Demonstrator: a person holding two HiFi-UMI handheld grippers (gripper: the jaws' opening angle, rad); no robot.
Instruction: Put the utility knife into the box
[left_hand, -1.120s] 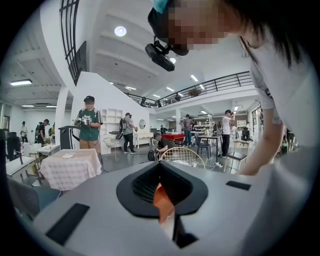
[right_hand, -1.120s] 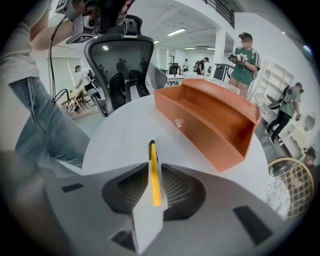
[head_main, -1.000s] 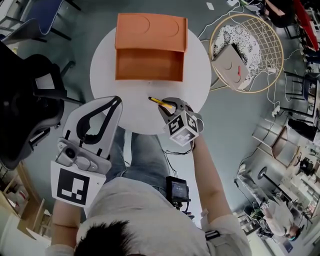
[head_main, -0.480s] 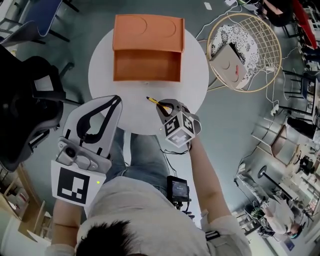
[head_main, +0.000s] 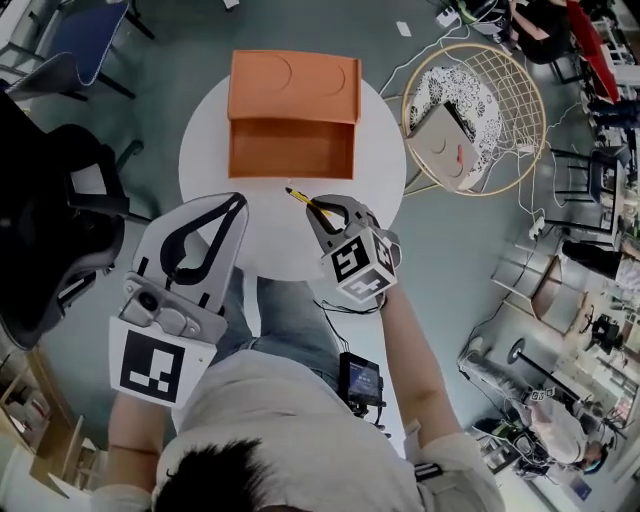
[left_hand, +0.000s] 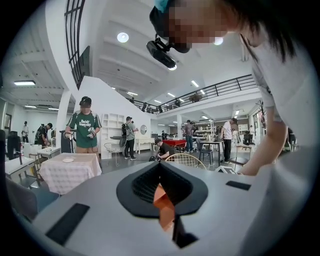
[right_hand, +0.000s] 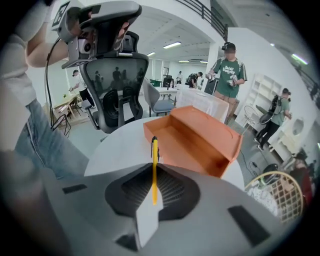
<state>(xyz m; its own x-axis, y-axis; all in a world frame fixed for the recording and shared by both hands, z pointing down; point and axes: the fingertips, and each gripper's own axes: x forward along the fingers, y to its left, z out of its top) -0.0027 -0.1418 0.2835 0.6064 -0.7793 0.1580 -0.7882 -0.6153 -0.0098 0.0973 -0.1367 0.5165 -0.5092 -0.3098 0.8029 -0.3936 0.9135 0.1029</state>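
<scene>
Round white table (head_main: 215, 165): carries the orange box (head_main: 292, 148), which sits toward its far side, lid flipped back, cavity open upward and apparently empty. No knife inside it in the head view or the right gripper view (right_hand: 195, 135).

Left gripper (head_main: 236, 202): on the near-left side of the box, well apart from it, over the table's near edge. Jaws together w/ nothing clamped; only a sliver of orange shows thru the gap btwn them in its own view (left_hand: 162, 200). Looks idle.

Right gripper (head_main: 320, 210): near side of the box, a bit right of its centre, close but not over the cavity. Jaws clamped on the utility knife (head_main: 302, 197).

Utility knife: yellow body, dark tip, sticking out fwd from the right jaws (right_hand: 154, 170), tip aimed at the box's near wall, just short of it.

Progress, as I judge it: pick-up done, carry approx. halfway. Left to do: bring the knife over the near wall, lower into the cavity, let go, pull back.
</scene>
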